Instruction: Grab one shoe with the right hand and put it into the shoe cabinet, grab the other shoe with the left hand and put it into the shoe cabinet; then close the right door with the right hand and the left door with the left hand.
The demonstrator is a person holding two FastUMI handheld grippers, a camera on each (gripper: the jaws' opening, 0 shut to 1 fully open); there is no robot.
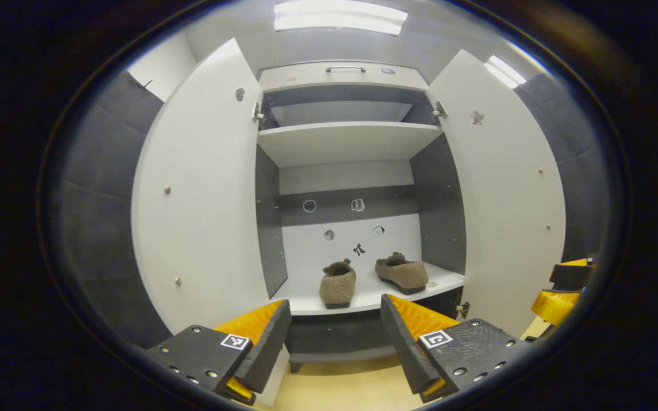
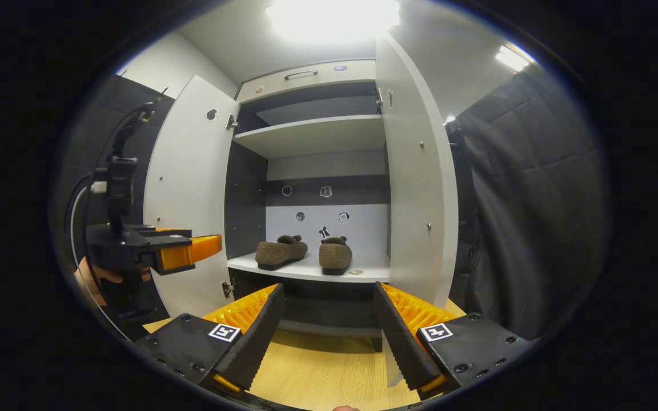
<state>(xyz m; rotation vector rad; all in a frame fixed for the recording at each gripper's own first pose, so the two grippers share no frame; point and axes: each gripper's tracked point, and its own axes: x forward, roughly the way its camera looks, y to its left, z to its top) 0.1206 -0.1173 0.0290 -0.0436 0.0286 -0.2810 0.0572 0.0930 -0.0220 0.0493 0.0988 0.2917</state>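
Two brown fuzzy shoes stand side by side on the lower shelf point(image 1: 446, 278) of the white shoe cabinet: one shoe point(image 1: 338, 284) heel towards me, the other shoe point(image 1: 402, 272) angled. The left door point(image 1: 203, 188) and right door point(image 1: 506, 188) are both swung wide open. My left gripper point(image 1: 334, 303) is open and empty in front of the shelf, apart from the shoes. In the right gripper view the shoes point(image 2: 281, 251) point(image 2: 335, 254) rest on the shelf point(image 2: 372, 267), and my right gripper point(image 2: 327, 288) is open and empty. The left gripper point(image 2: 203, 249) hovers by the left door point(image 2: 186, 171).
An upper shelf point(image 1: 346, 142) and a top drawer with a handle point(image 1: 345, 69) sit above the shoes. The wooden floor point(image 2: 317, 365) lies below the cabinet. Dark padded walls point(image 2: 529, 188) flank it. A hand point(image 2: 92, 279) holds the left gripper. The right gripper point(image 1: 562, 286) shows at the right.
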